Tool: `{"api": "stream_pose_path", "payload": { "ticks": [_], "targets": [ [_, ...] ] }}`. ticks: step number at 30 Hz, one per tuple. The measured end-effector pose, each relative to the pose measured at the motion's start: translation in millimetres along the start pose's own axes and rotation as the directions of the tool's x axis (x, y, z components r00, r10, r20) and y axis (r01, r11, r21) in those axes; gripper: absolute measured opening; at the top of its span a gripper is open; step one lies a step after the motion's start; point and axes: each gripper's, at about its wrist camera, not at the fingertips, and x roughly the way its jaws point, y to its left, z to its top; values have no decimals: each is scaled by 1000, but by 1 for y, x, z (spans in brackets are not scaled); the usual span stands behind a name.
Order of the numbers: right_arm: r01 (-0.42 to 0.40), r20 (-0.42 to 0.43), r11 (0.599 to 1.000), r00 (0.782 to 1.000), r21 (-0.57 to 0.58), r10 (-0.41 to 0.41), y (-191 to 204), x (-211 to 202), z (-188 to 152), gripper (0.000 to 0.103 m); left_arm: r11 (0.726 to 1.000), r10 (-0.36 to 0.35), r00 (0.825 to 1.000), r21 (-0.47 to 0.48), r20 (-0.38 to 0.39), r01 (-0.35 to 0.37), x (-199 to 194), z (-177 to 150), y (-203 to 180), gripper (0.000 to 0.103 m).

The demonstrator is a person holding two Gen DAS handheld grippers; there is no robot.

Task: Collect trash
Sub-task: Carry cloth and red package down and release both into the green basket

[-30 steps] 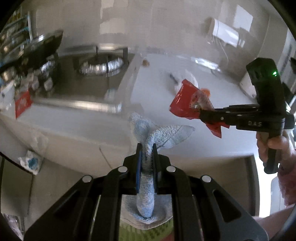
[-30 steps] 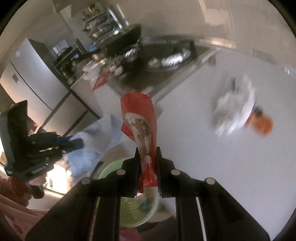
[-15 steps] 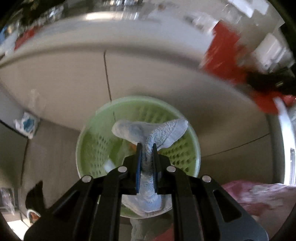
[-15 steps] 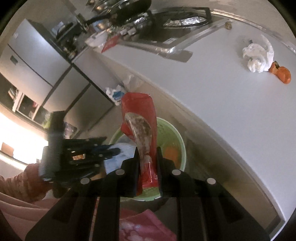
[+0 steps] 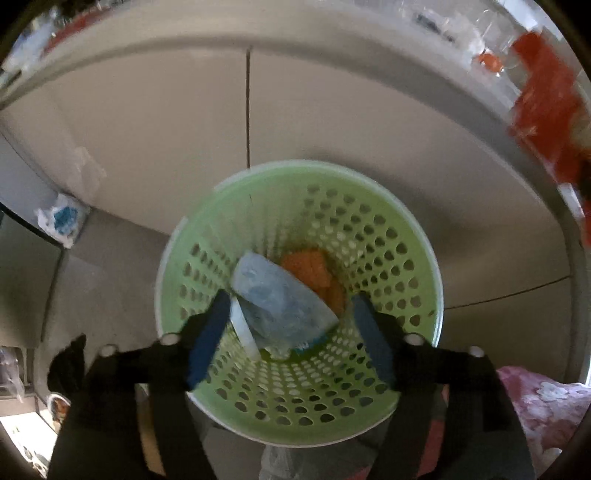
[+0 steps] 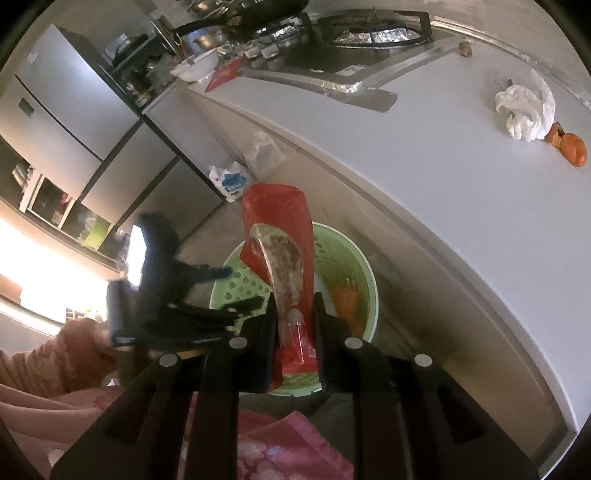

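Note:
My left gripper (image 5: pixel 290 314) is open above the green perforated bin (image 5: pixel 406 258). A blue cloth (image 5: pixel 280 299) lies inside the bin on orange trash (image 5: pixel 314 269). My right gripper (image 6: pixel 295 314) is shut on a red snack wrapper (image 6: pixel 280 236) and holds it over the bin's rim (image 6: pixel 365 277). The wrapper shows blurred at the right edge of the left wrist view (image 5: pixel 546 107). The left gripper (image 6: pixel 221 291) appears in the right wrist view, left of the wrapper. A crumpled white tissue (image 6: pixel 524 110) and an orange peel (image 6: pixel 570 147) lie on the white counter (image 6: pixel 443 166).
The bin stands on the floor against the cabinet front (image 5: pixel 332 110). A white and blue plastic bag (image 6: pixel 231 181) lies on the floor by the cabinet. A stove (image 6: pixel 369 26) with pans sits at the counter's far end. A fridge (image 6: pixel 55 92) stands left.
My left gripper has opened and the blue cloth has dropped into the bin. My right gripper has carried the red wrapper down closer to the bin.

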Motion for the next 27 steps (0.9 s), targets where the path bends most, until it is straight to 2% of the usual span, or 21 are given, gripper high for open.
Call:
{"api": "stream_pose_path", "payload": {
  "ticks": [4,8,10,14,17,18,19,22,27],
  "targets": [
    [30,-34,998,999,-57,-32,5,22,-1,21,999,15,996,-29,90,-13,-45,10,5,85],
    [25,-91,992,995,-121,-36,11,61,-7,21,997,69,978,-59,195,-59,-94,8,10,95],
    [19,-117,989,992,-148,-37,13,81,-10,21,994,98,970,-77,222,-82,-109,12,11,95],
    [2,-180,980,983,-198,-38,19,121,-15,28,987,127,966,-127,226,-100,-124,11,12,95],
    [-4,-219,971,974,-240,-51,26,143,-18,50,982,137,964,-159,230,-102,-131,10,13,95],
    [-7,-233,967,971,-255,-54,28,149,-21,63,981,140,962,-166,233,-103,-136,9,18,95],
    [2,-241,960,968,-279,-72,31,155,-23,71,980,143,962,-171,233,-104,-137,8,19,95],
    [20,-240,950,966,-313,-100,36,160,-25,81,977,157,960,-176,231,-117,-137,6,21,95],
    [33,-211,960,973,-279,-94,31,144,-23,91,974,158,957,-197,243,-111,-140,8,23,95]
  ]
}}
